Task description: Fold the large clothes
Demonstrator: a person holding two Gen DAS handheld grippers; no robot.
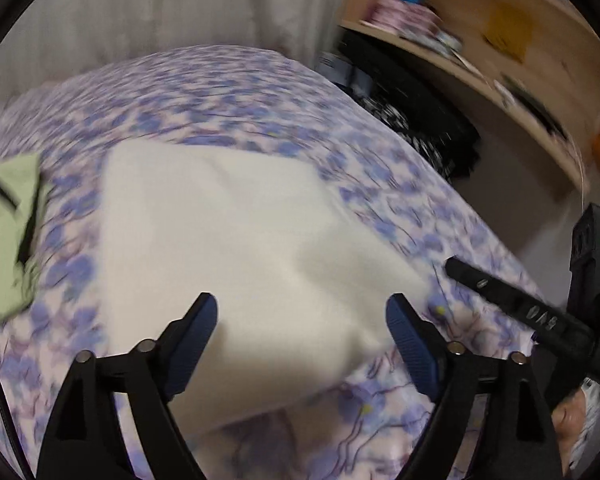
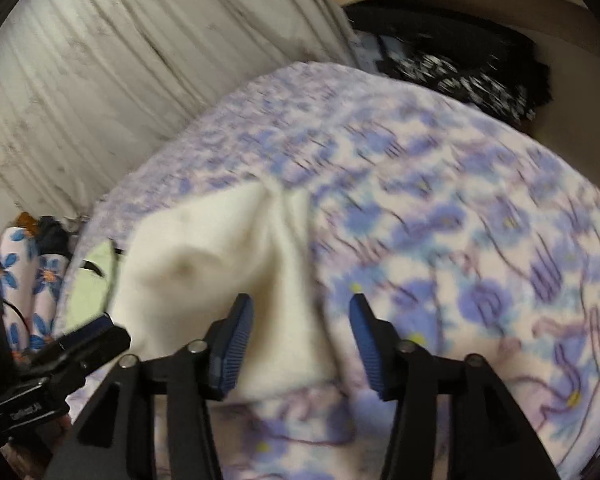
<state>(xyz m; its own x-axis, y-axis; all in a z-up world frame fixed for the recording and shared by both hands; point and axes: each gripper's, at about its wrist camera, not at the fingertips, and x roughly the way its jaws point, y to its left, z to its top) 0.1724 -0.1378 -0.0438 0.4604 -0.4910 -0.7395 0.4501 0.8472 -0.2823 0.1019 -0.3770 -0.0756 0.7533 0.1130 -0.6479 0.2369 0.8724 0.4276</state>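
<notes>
A cream-white garment lies folded into a rough rectangle on a bed with a blue and purple flowered cover. My left gripper is open, its blue-padded fingers spread over the garment's near edge. In the right wrist view the same garment lies rumpled. My right gripper is open just above its near right corner, holding nothing. The right gripper's black body also shows at the right edge of the left wrist view. Both views are motion-blurred.
A pale green garment lies at the bed's left side. A wooden shelf unit with clutter stands right of the bed, dark patterned cloth below it. A pale curtain hangs behind. Flowered pillows lie left.
</notes>
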